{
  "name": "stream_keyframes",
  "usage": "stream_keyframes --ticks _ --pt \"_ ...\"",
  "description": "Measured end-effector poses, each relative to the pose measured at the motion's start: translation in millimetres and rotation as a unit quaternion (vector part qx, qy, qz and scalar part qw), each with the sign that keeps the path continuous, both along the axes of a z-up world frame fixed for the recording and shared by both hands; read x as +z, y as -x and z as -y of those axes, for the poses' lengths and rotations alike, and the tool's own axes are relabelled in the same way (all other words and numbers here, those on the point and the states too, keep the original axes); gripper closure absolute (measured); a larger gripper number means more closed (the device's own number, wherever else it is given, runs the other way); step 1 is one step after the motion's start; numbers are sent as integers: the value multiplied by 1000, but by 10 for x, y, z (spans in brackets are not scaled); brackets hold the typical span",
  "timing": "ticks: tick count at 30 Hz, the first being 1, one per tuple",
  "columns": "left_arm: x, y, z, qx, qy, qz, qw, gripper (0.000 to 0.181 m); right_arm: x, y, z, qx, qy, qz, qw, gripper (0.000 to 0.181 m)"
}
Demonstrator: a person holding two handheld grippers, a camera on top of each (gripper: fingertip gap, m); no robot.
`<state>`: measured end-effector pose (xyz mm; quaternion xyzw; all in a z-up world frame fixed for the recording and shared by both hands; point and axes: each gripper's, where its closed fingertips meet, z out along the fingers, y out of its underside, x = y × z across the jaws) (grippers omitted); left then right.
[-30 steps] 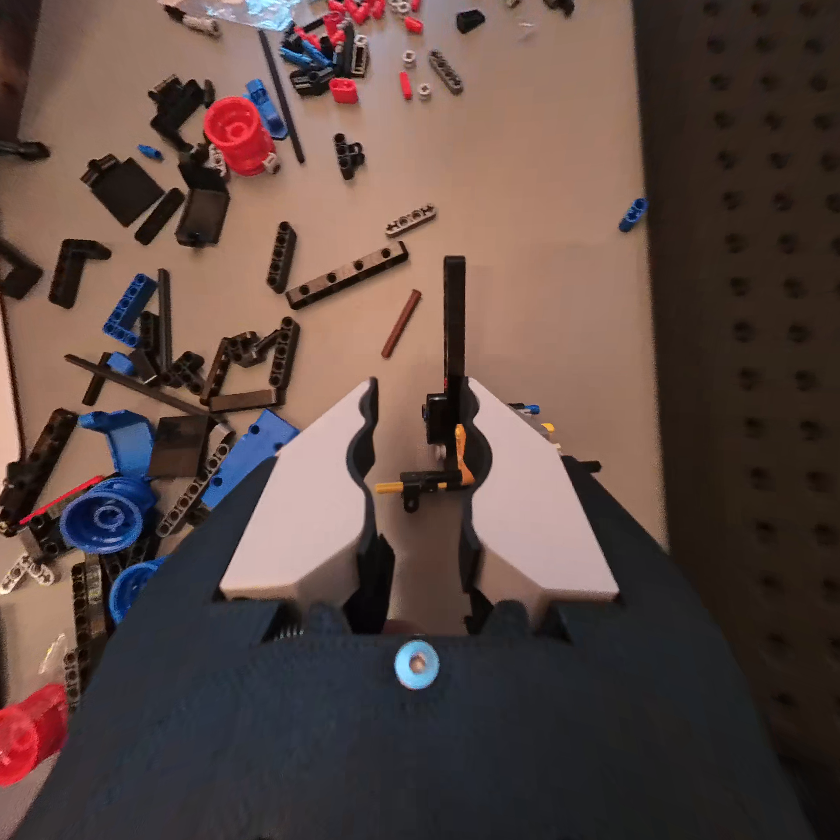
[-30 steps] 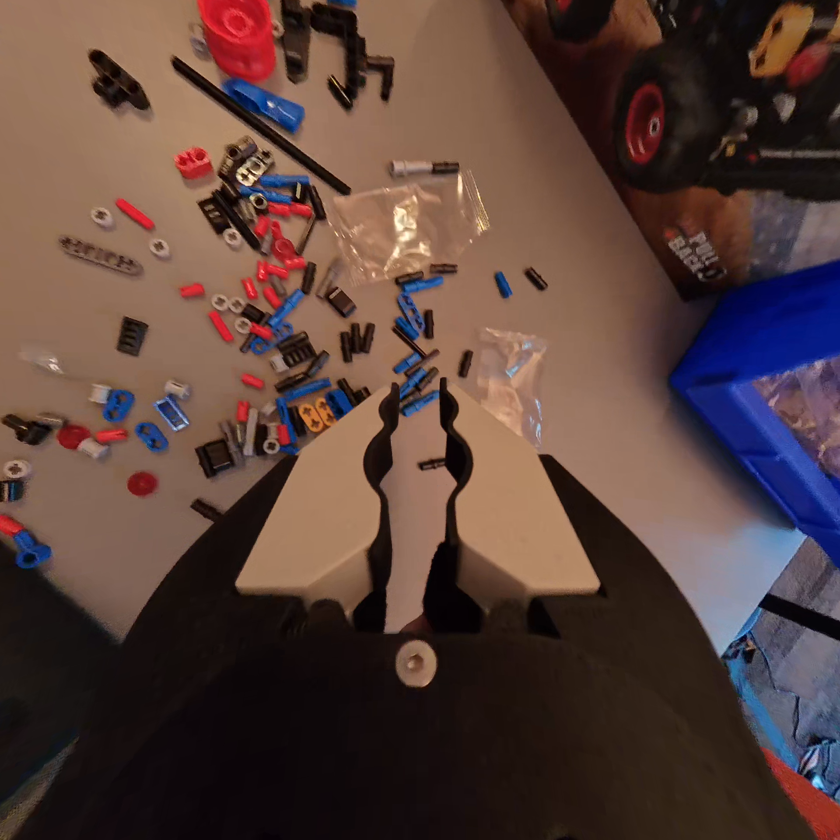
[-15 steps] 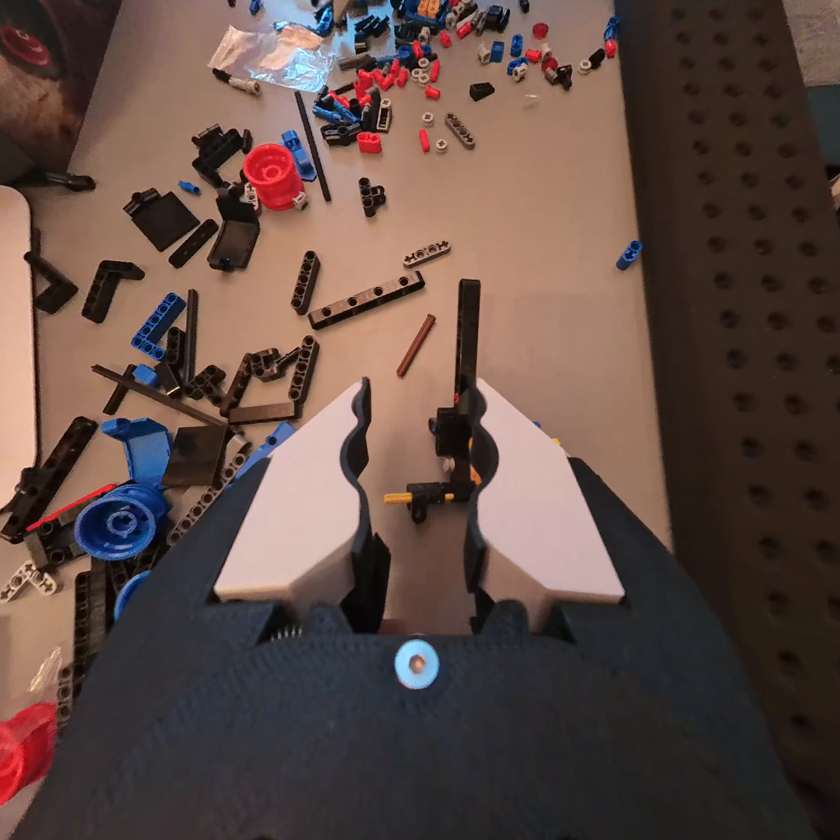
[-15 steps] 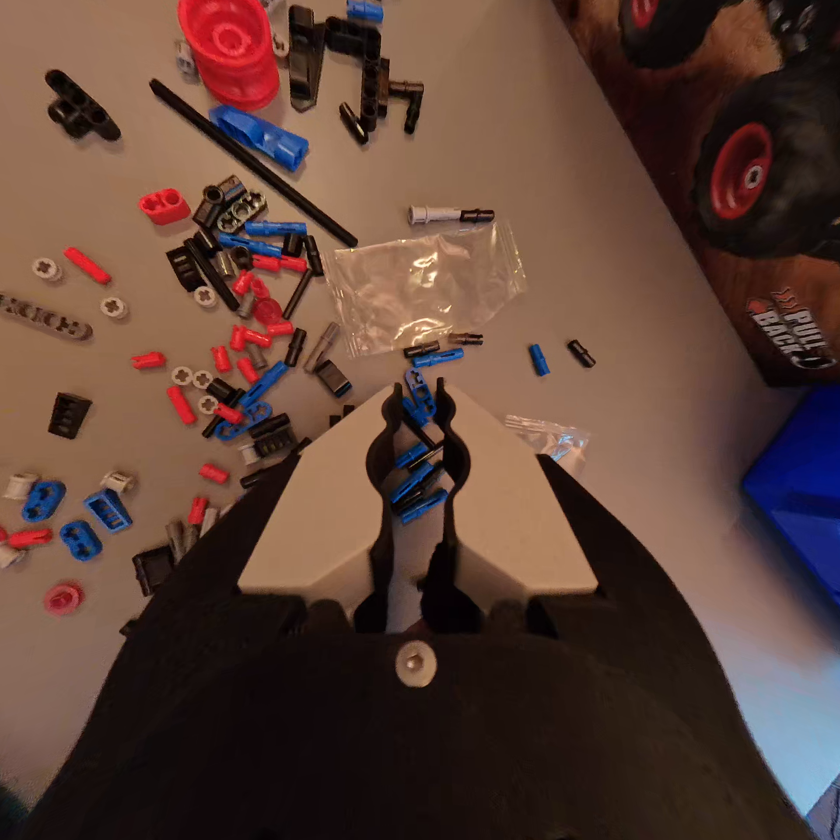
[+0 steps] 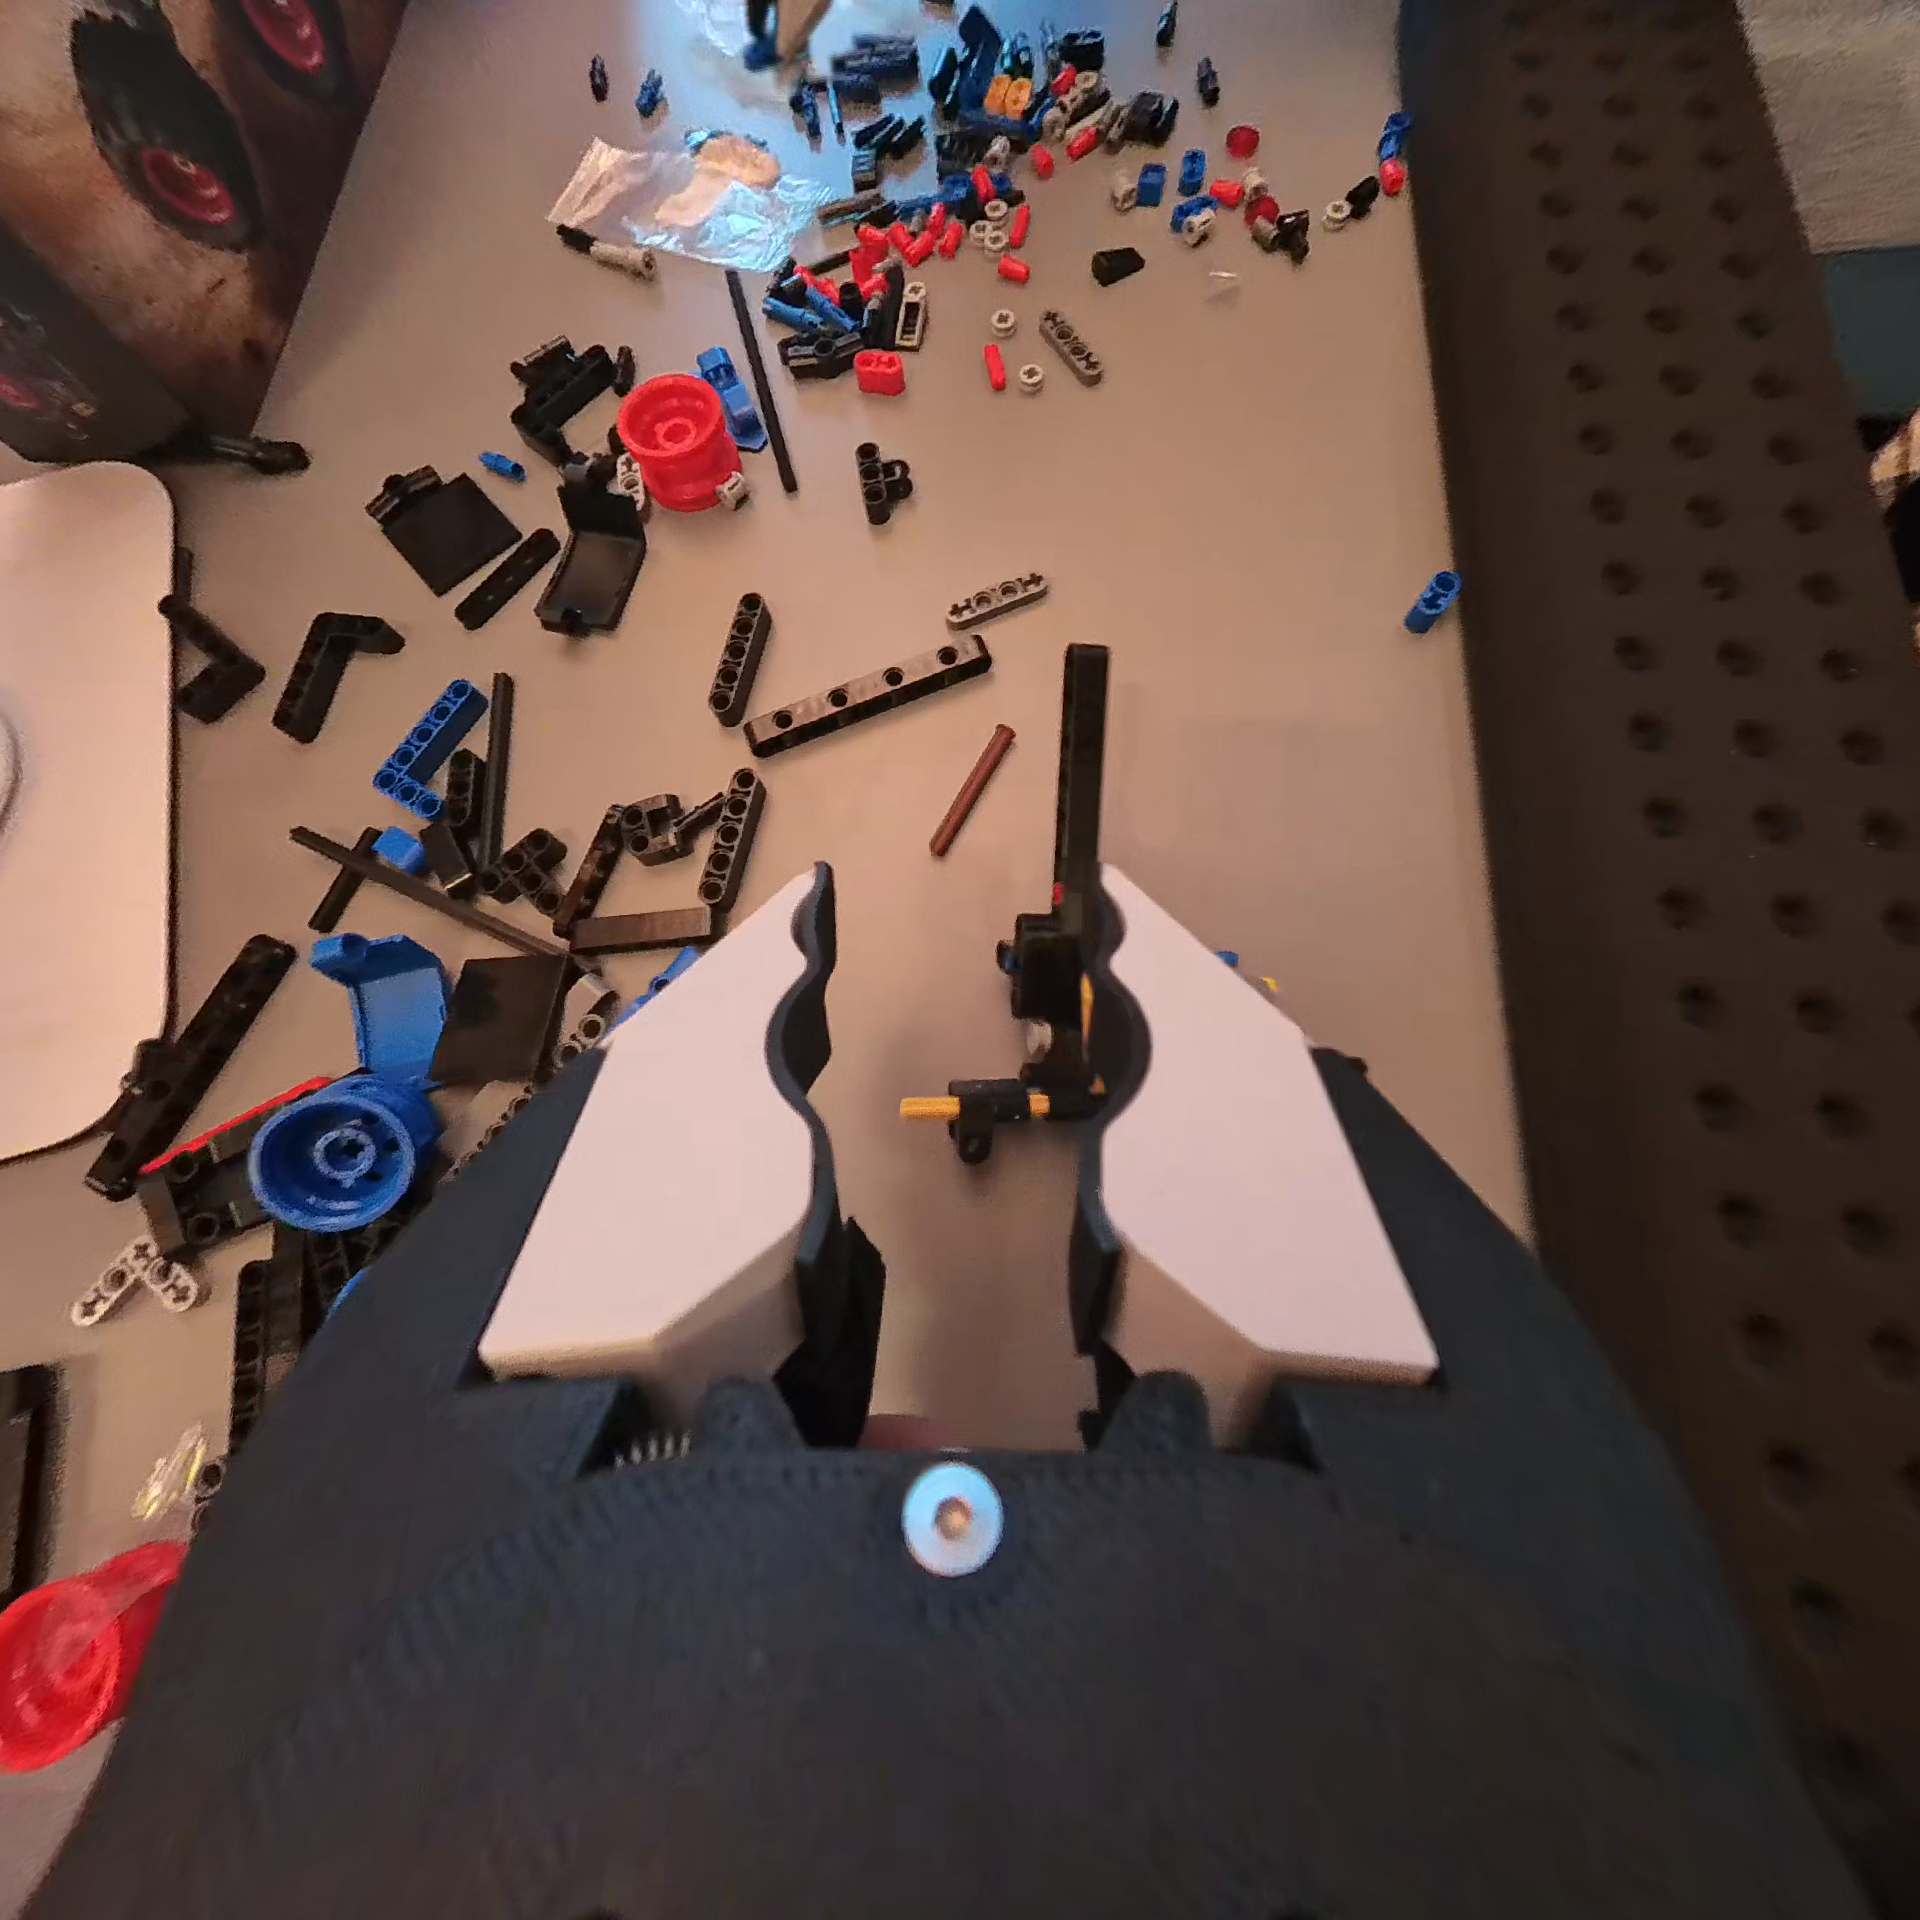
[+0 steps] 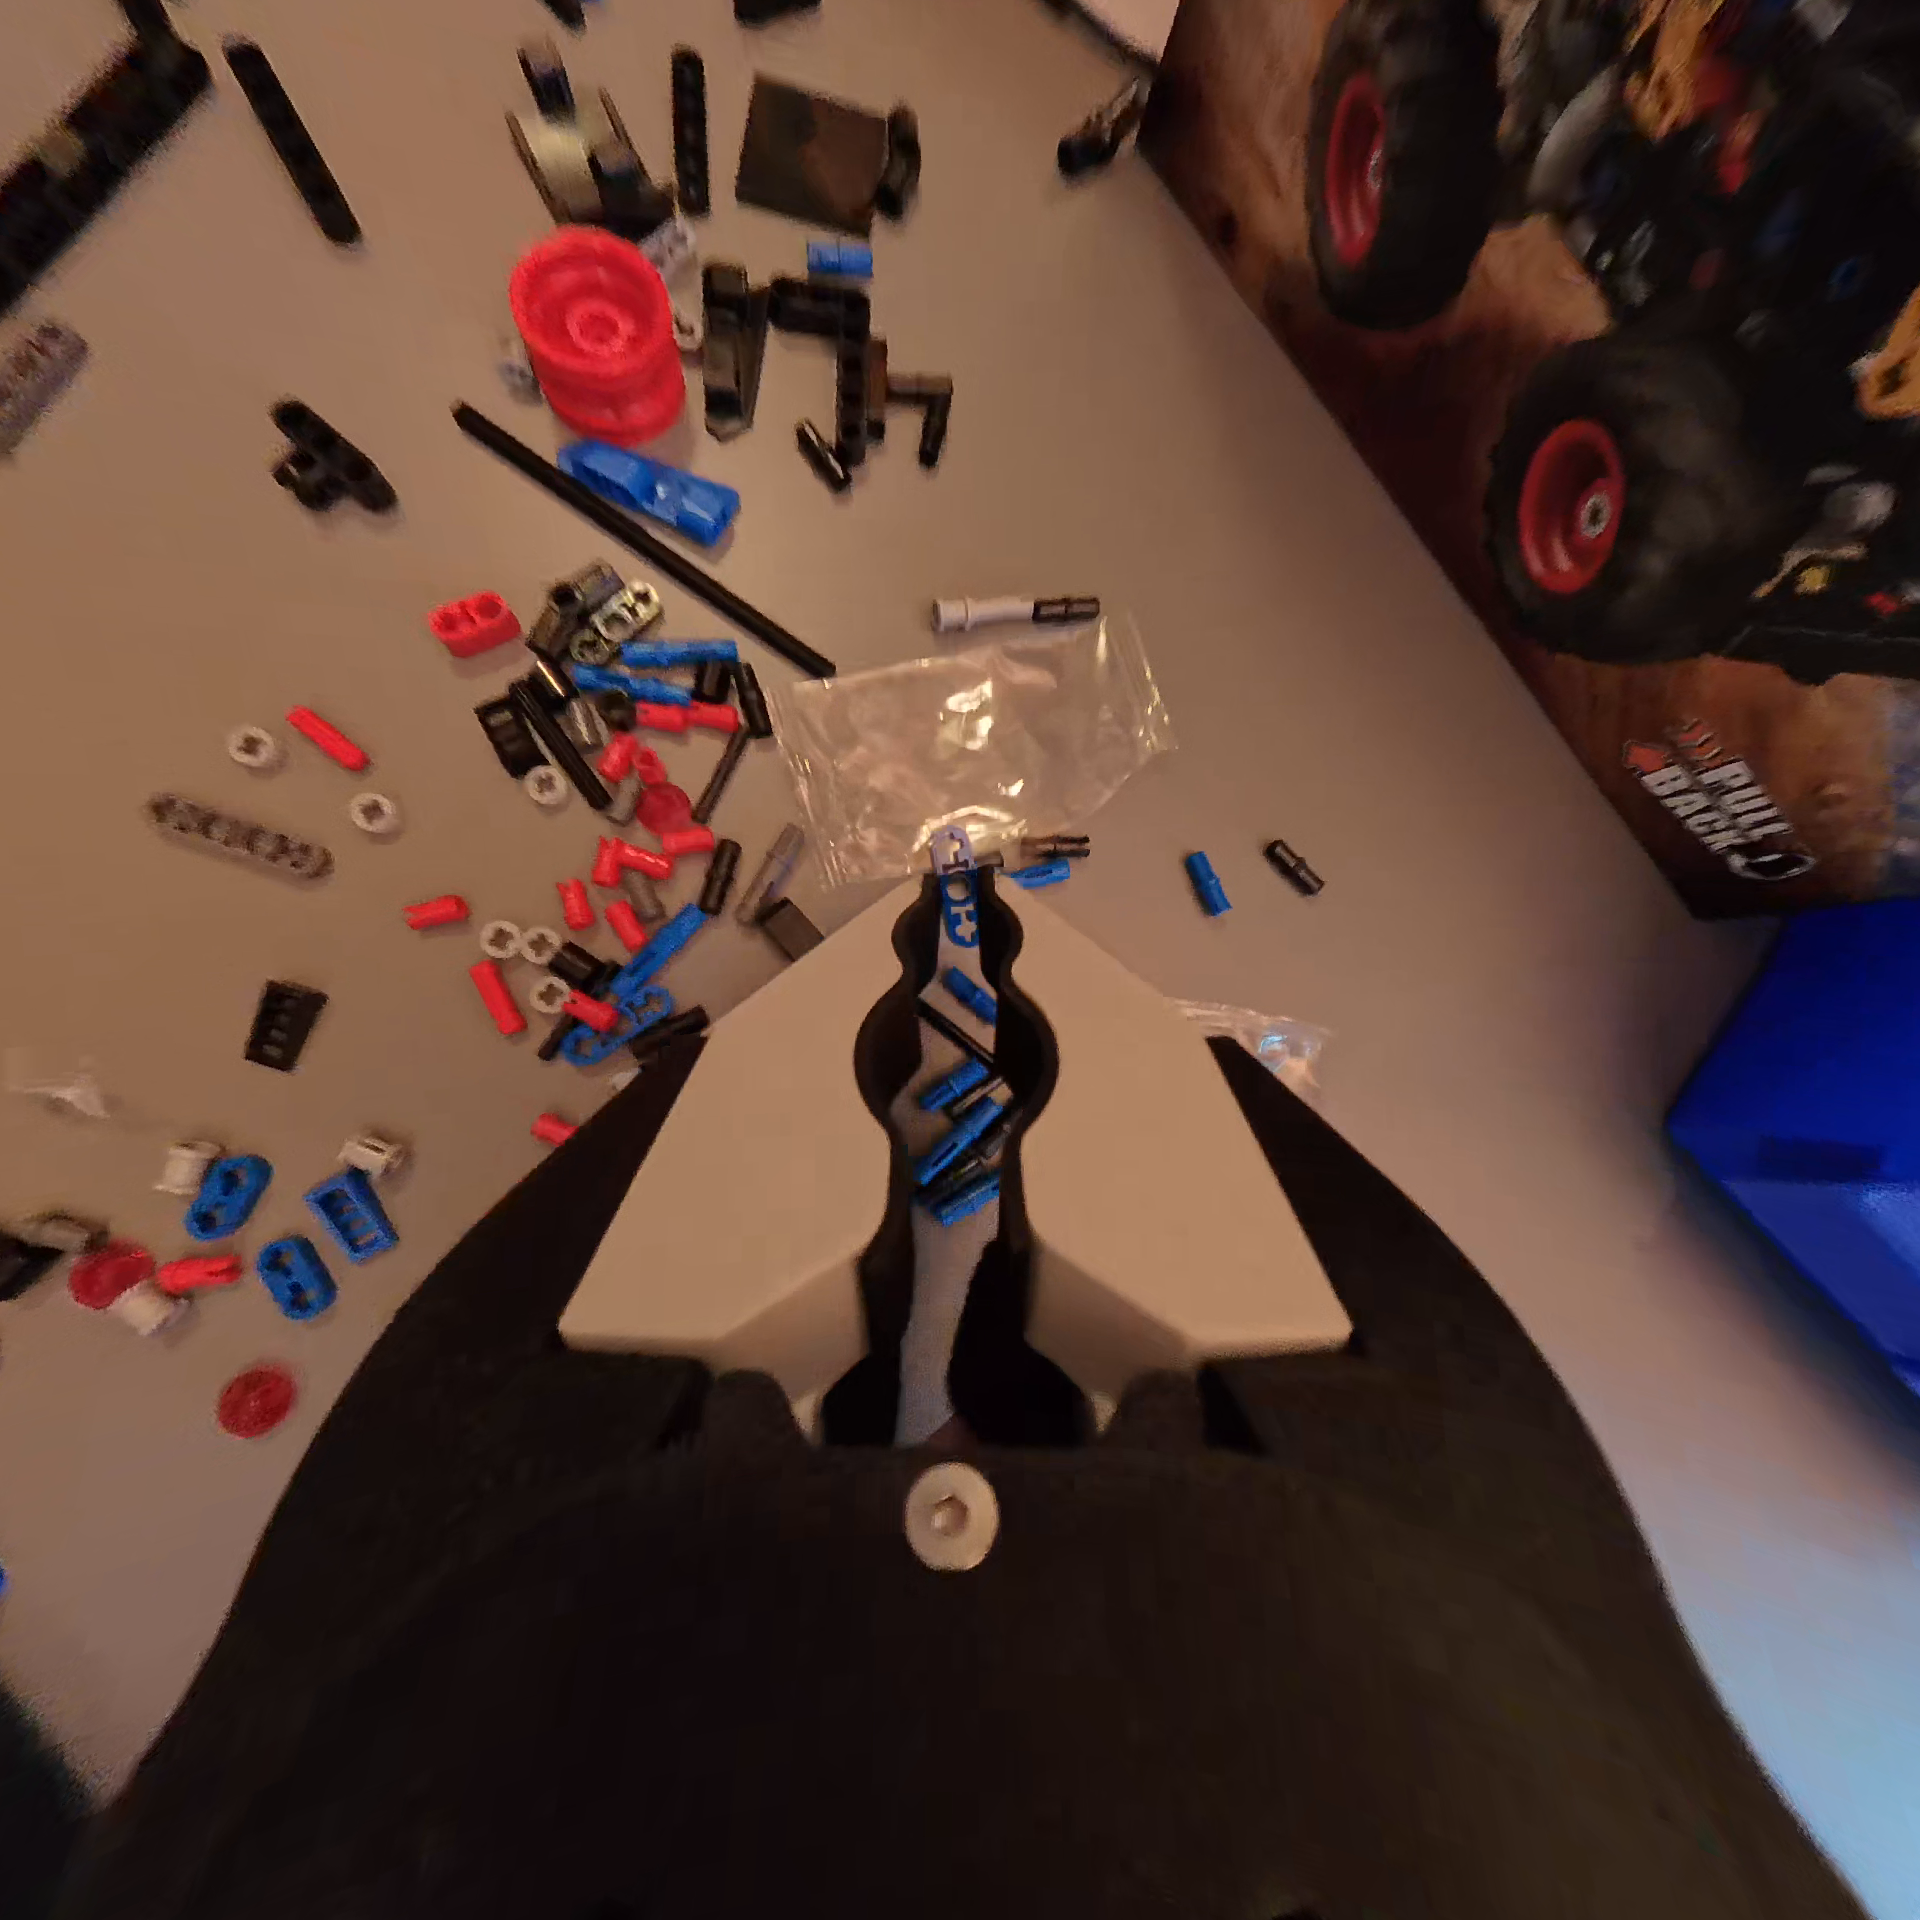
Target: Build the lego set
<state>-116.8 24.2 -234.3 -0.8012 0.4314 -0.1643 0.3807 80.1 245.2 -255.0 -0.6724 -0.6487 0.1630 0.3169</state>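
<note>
Right tool (image 6: pixel 961 883) has closed on blue link (image 6: pixel 958 906); left tool (image 5: pixel 961 904) gaping

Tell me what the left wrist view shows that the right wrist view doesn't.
Only the left wrist view shows the left gripper, open, the small black assembly with a yellow axle beside its right finger, the blue wheel hub and the brown axle. Only the right wrist view shows the right gripper shut on a thin blue liftarm, and the blue bin. Both show the red wheel hub, the clear plastic bag and the set's box.
</note>
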Motion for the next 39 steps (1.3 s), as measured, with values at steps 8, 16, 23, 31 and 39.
stream_keyframes --ticks 8,16,23,31,39 --pt "64 -84 300 -49 25 16 998 118 440 229 334 28 -34 -55 998 177" --pt "47 23 450 -53 23 -37 998 107 601 472 724 68 -42 -86 993 178" --pt "-210 52 408 -55 24 -113 992 106 563 650 978 96 -35 -94 990 178" --pt "-256 122 315 -33 21 -115 993 114 572 816 1320 126 -41 -116 984 178" --pt "-212 92 264 -38 -11 -128 991 114 488 926 1564 150 -40 -125 980 178"
